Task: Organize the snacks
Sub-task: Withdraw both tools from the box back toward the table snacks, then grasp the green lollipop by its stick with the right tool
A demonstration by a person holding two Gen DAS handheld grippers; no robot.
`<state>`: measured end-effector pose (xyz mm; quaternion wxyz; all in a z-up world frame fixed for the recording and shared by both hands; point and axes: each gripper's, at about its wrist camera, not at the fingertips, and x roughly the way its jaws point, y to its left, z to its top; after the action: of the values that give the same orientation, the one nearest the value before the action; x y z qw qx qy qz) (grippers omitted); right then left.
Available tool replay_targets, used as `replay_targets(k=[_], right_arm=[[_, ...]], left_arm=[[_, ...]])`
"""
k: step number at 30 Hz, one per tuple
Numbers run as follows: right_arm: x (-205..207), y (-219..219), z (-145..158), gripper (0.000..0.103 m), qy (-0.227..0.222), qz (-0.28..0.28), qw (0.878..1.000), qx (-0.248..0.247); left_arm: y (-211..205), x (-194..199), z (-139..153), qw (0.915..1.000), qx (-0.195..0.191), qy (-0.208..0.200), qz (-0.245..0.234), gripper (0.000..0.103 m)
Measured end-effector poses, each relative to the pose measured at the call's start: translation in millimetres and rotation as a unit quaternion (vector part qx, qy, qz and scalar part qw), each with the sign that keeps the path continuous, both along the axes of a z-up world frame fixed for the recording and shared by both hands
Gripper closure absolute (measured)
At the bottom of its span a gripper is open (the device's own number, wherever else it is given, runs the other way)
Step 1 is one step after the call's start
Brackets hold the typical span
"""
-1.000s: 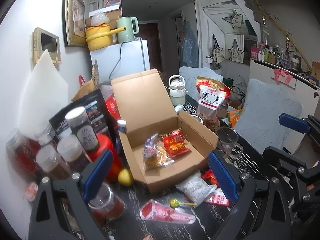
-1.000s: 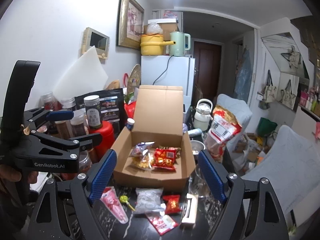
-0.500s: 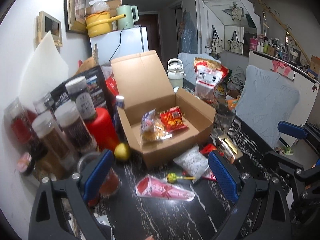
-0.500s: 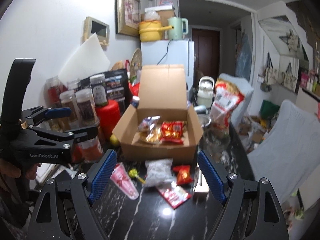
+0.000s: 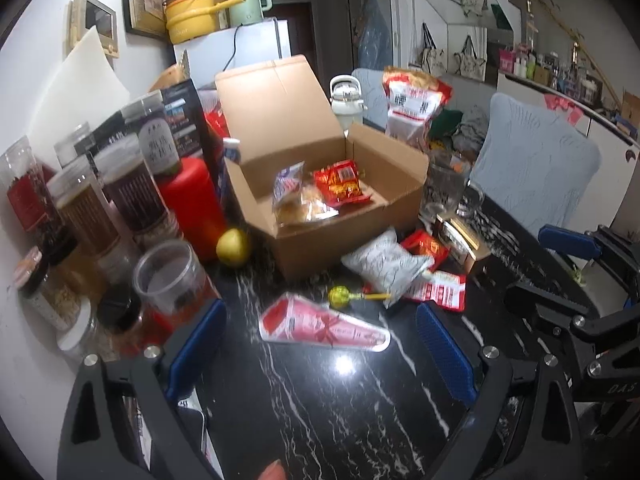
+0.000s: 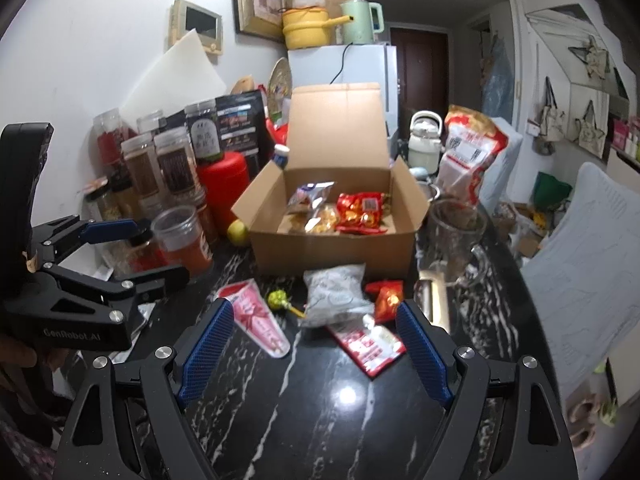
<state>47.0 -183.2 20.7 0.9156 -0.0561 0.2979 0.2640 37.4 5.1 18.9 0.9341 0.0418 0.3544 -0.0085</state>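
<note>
both jaws wide, empty; left gripper (image 5: 320, 344), right gripper (image 6: 314, 344), black marble table (image 6: 320, 412), cardboard box (image 6: 334, 246), white fridge (image 6: 360, 66)

We list: open cardboard box (image 5: 352, 216) at twelve o'clock, holding two snack packets (image 5: 320, 192); cone wrapper (image 5: 324, 326) centre.

Left wrist view: looks forward and down over its own left claw (image 5: 320, 344), close above the black tabletop (image 5: 320, 408), facing the open cardboard box (image 5: 344, 216) from its left front corner. The right claw (image 5: 568, 240) shows at the frame's right edge.

Right wrist view: same tilt and nearness, over the right claw (image 6: 316, 344), meeting the cardboard box (image 6: 332, 248) head-on.

Shared: box, loose snack packets before it, jars, fridge, far wall.
</note>
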Motion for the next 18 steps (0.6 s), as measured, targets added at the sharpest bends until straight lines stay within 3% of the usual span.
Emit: replay_targets(k=[13, 18], right_arm=[[17.1, 23.6, -33.4, 0.019, 0.035, 0.032, 0.999, -0.007], [37.5, 38.2, -50.2, 0.019, 0.057, 0.050, 0.997, -0.014]], left_arm=[[21.8, 4.0, -38.8, 0.9987, -0.020, 0.034, 0.031, 0.006], [38.0, 11.0, -52.5, 0.9964, -0.052, 0.052, 0.042, 0.006]])
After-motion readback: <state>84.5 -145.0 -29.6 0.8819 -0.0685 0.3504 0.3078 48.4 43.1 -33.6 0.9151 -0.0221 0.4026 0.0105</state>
